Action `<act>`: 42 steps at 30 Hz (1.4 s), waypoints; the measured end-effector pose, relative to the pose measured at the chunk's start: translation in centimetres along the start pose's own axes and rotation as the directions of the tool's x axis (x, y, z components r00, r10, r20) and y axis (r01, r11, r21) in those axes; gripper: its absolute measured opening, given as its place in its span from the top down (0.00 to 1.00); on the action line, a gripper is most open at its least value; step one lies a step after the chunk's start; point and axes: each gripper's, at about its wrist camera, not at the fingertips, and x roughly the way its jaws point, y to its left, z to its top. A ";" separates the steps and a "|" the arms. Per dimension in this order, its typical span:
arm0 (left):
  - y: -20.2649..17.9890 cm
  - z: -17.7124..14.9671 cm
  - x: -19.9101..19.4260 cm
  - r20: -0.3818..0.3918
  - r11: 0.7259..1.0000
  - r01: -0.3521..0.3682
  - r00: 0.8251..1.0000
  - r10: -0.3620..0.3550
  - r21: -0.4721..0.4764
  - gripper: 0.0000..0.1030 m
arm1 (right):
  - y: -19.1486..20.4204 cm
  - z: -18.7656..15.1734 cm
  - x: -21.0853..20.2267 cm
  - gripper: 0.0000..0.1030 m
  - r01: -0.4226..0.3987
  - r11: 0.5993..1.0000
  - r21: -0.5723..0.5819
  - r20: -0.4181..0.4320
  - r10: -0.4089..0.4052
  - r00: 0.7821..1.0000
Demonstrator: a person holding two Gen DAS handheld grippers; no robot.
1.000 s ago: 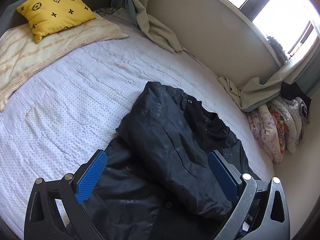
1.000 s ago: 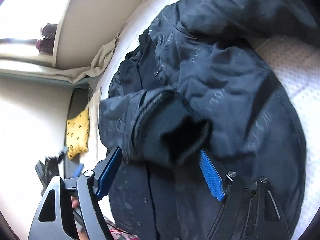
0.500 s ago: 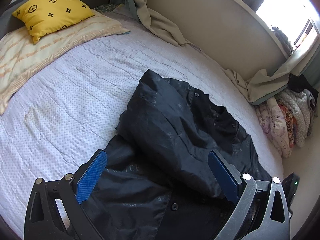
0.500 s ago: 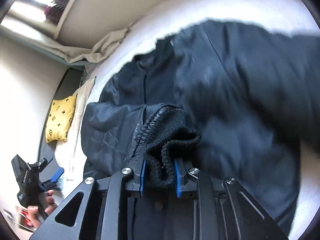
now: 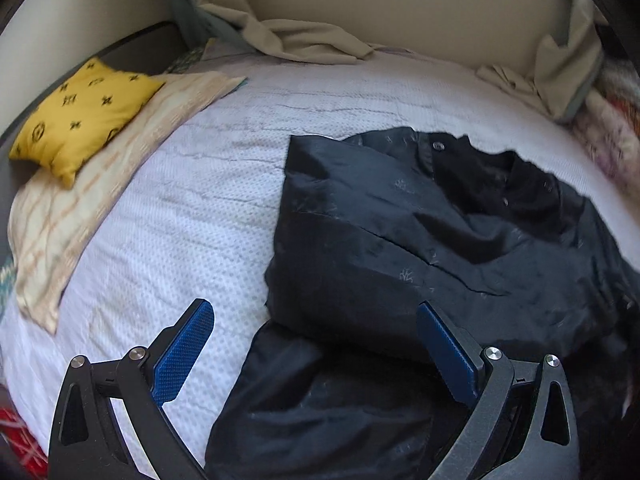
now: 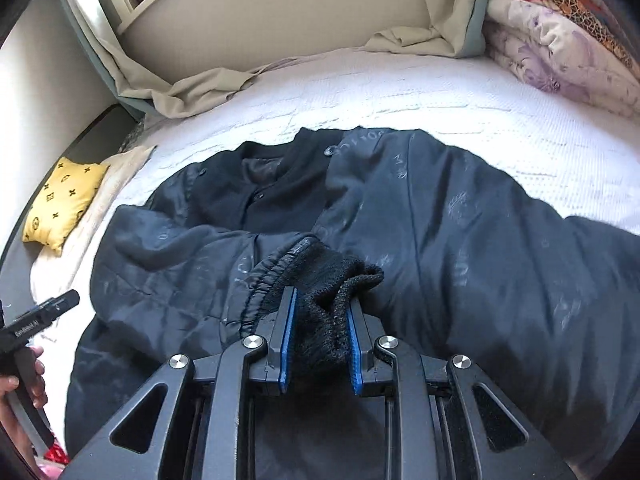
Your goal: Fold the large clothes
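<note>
A large black jacket (image 5: 420, 248) (image 6: 460, 232) lies crumpled on the white bed (image 5: 192, 216), collar toward the wall and one sleeve folded across its front. My right gripper (image 6: 320, 320) is shut on the sleeve's black knit cuff (image 6: 332, 284), which bunches up between the blue pads. My left gripper (image 5: 316, 344) is open above the jacket's lower left edge, its blue pads (image 5: 184, 348) wide apart with only loose fabric below them. In the right wrist view the left gripper (image 6: 36, 316) shows at the left edge, held by a hand (image 6: 24, 376).
A yellow patterned pillow (image 5: 80, 112) rests on a beige striped blanket (image 5: 92, 184) at the head of the bed. Beige curtain cloth (image 5: 304, 40) drapes along the wall. Folded quilts (image 6: 560, 40) are stacked at the bed's far right corner.
My right gripper closed on the sleeve cuff and rolled level, lifting the cuff. My left gripper swung left and lower over the jacket's edge, staying open.
</note>
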 end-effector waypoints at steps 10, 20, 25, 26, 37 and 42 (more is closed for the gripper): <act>0.0 1.0 0.1 0.031 0.999 0.027 0.999 -0.027 -0.018 0.00 | -0.3 0.4 -3.1 0.56 0.031 0.999 0.037 0.005 -0.031 0.999; 0.3 0.2 5.1 -0.100 0.999 0.009 0.995 -0.012 -0.035 0.16 | 3.8 -0.5 1.2 0.87 -0.019 0.992 -0.128 -0.069 0.010 0.998; 1.3 -0.7 7.2 -0.158 0.995 0.054 0.985 -0.067 -0.086 0.16 | 3.7 -2.5 4.3 0.87 0.037 0.989 -0.146 -0.159 -0.060 0.985; 1.4 -0.8 7.4 -0.159 0.994 0.054 0.985 -0.068 -0.090 0.15 | 3.6 -2.8 4.4 0.87 0.032 0.988 -0.149 -0.150 -0.055 0.987; 1.2 -0.9 7.2 -0.151 0.995 0.037 0.987 -0.051 -0.093 0.14 | 4.7 -4.3 5.6 0.87 0.107 0.966 -0.234 -0.085 -0.130 0.988; -0.4 0.5 0.9 -0.002 0.998 -0.057 0.998 0.057 0.005 0.14 | 3.3 -3.0 3.5 0.82 0.032 0.994 -0.100 -0.109 -0.043 0.993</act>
